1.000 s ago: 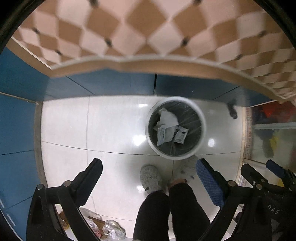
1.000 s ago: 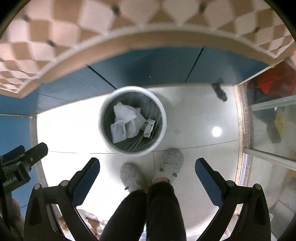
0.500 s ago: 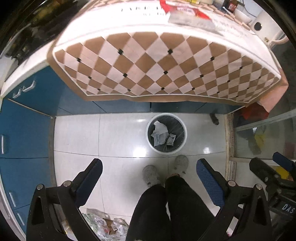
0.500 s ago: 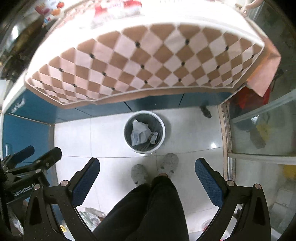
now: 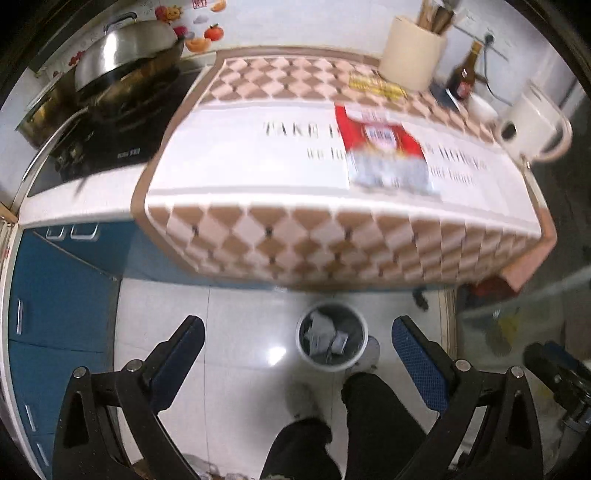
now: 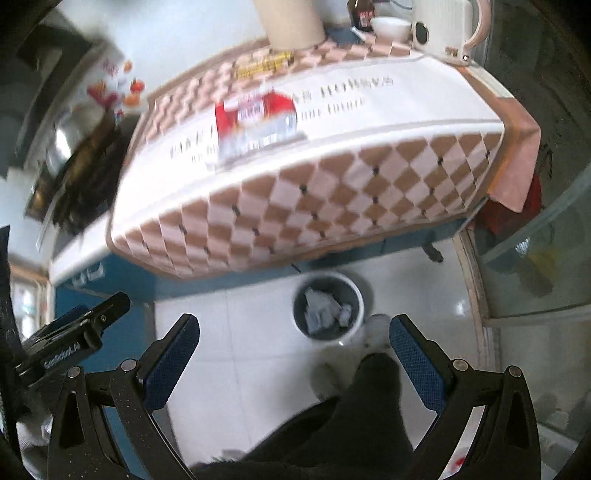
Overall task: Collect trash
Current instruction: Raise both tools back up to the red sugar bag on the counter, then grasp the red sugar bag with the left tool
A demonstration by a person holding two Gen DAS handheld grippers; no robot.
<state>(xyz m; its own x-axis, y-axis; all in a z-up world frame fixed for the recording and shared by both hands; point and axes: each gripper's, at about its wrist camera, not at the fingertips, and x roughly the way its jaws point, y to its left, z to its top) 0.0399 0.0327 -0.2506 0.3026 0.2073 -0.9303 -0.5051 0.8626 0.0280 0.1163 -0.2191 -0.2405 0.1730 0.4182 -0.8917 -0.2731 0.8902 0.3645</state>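
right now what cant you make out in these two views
- Red and white flat packet on the checkered counter cloth: its print is smeared by motion blur in both views.
- Crumpled papers in the round white-rimmed bin: too small and blurred to identify.
- Brown glass bottle: top cut off by the right view's edge.
- Floor behind the open left claw and open right claw: hidden by dark trouser legs.

White glossy tile floor [image 5: 236,369]; blue cabinets [image 5: 55,314]; worktop [image 5: 258,177] under checkered cloth [image 5: 332,240]; stove [image 5: 122,122] at left end.
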